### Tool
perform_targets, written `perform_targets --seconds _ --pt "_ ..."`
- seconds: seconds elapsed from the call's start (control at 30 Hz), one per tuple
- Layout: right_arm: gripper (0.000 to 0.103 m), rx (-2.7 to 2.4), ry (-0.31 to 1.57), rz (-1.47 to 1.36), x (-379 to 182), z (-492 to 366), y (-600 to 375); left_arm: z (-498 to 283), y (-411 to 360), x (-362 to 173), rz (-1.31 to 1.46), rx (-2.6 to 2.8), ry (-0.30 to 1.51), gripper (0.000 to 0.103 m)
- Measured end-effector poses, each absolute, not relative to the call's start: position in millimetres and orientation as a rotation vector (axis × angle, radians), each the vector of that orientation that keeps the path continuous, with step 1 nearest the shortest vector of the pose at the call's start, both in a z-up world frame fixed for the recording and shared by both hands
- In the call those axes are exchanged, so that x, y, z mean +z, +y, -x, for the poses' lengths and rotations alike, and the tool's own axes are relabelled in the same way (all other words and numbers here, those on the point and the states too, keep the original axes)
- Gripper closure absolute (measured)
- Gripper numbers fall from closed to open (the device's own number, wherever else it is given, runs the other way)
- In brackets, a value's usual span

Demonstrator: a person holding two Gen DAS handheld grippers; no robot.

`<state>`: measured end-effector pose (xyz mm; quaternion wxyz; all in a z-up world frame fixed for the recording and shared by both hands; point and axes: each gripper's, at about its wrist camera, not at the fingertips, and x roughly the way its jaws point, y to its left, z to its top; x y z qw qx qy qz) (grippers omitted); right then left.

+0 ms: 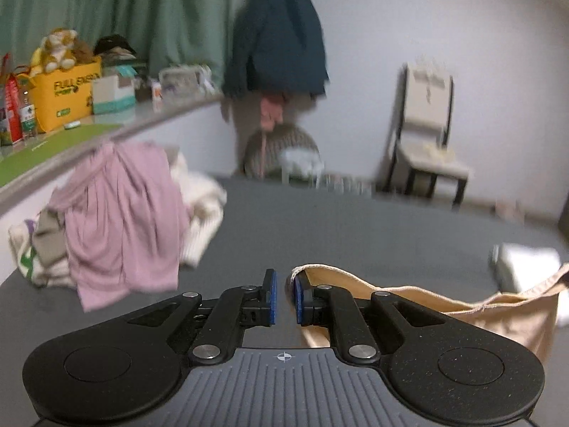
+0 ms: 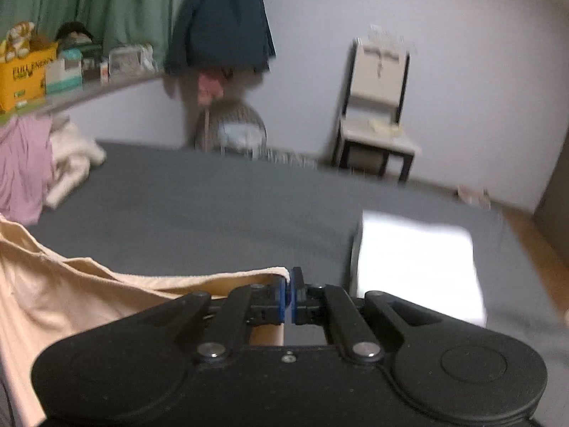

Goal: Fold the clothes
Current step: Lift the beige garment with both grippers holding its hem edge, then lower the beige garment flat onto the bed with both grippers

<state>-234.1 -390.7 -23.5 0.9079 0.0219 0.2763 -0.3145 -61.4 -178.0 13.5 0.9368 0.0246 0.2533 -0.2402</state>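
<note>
A beige garment (image 1: 480,309) hangs stretched between my two grippers above the grey bed (image 1: 320,220). In the left wrist view my left gripper (image 1: 285,281) is nearly closed. The garment's hem is caught at its tips and draped over the right finger, and a narrow gap shows between the blue pads behind the tips. In the right wrist view my right gripper (image 2: 288,277) is shut, its pads pinching the hem of the beige garment (image 2: 71,295), which sags away to the left.
A pile with a pink garment (image 1: 121,220) and cream clothes (image 1: 202,195) lies at the bed's far left. A white folded item (image 2: 416,263) rests on the bed at the right. A chair (image 2: 377,124), a hanging dark coat (image 1: 281,35) and a cluttered ledge (image 1: 64,96) stand beyond.
</note>
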Motion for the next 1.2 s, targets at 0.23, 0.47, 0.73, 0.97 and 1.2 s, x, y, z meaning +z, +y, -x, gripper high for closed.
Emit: perform_targets --seconds 0.23,0.47,0.73,0.97,1.2 --pt "0.099 -0.672 0.301 0.05 99.3 215.8 -404.1 53.2 -172.5 103.3 0.096 -0.485 0.276 0.092" --pt "0.098 -0.598 0.345 -0.047 60.8 251.4 -395.6 74.0 -151.3 43.6 -0.076 -0.482 0.353 0.092" --pt "0.098 -0.548 0.797 -0.24 -122.9 244.5 -386.2 72.2 -172.6 -103.0 -0.383 -0.493 0.761 0.092" --pt "0.097 -0.543 0.925 -0.415 -180.8 244.7 -394.9 76.4 -193.3 -154.3 -0.512 -0.491 0.917 0.092" --pt "0.072 -0.511 0.934 -0.439 -171.6 251.4 -391.4 87.1 -188.7 -148.5 -0.545 -0.544 0.938 0.091"
